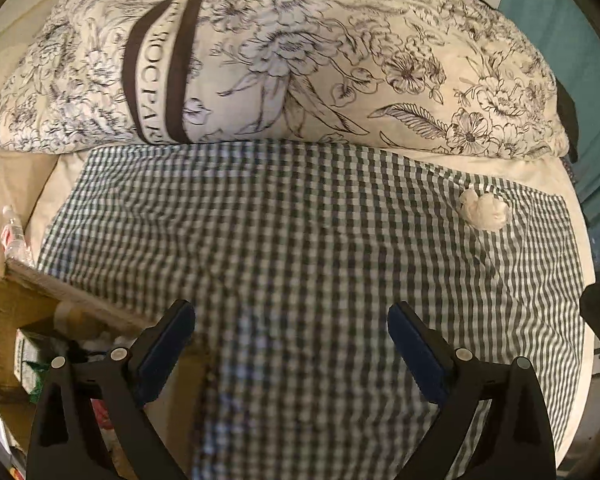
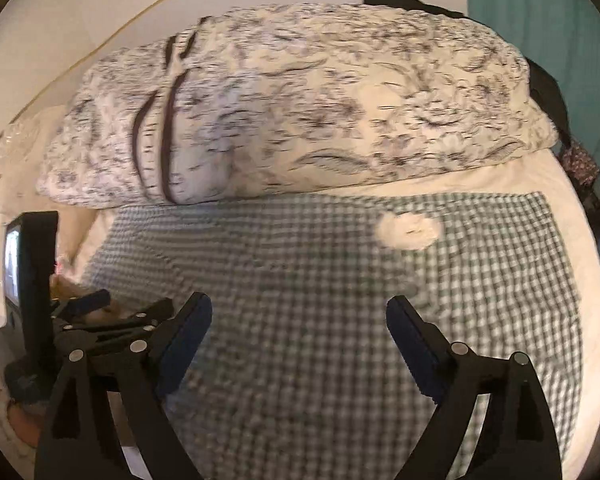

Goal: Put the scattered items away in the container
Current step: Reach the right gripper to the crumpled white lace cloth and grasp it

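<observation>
The crumpled white wad lies ahead-right of the right hand-held gripper, whose fingers are spread apart.

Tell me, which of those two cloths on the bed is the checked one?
The flat cloth under both open grippers, with a white wad lying on it. The other, the pillow behind it, is flowered.

Cardboard box cut off, contents indistinct.

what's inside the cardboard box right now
In the left wrist view, the cardboard box holds a pale rounded item and something green. The left gripper, jaws open, covers the rest.
</observation>
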Motion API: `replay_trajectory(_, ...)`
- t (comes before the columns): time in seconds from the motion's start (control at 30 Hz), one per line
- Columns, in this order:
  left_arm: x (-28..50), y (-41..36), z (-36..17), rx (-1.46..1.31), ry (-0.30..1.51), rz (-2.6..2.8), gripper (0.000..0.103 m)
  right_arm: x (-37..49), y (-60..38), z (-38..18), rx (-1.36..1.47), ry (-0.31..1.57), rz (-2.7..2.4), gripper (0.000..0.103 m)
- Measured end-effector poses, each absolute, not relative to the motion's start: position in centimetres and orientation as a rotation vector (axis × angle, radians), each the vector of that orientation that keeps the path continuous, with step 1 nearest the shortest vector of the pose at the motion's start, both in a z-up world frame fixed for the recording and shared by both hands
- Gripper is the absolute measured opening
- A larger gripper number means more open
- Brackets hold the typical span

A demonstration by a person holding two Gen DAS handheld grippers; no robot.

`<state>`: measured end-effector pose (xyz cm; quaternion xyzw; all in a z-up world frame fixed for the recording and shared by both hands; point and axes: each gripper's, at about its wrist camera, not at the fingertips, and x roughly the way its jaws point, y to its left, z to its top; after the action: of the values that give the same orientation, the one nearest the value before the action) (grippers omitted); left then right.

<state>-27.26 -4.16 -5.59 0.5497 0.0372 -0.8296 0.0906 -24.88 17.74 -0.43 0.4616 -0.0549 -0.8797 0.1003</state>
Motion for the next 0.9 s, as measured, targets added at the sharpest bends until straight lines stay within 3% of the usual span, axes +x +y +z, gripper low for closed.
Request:
replay_trajectory(0.27,-32.2,-2.2,-8.6,1.683,0.048,-2.418,0.1,-30.7,22.1,-4.3,1.433,-0.269,-2.676,0.089)
replay_trajectory(0.9,-42.0,-3.0,-18.2,1.796,0.058,-2.288,0.1,-42.5,23.5,-16.5,1.736,-0.181,-2.708,0.089)
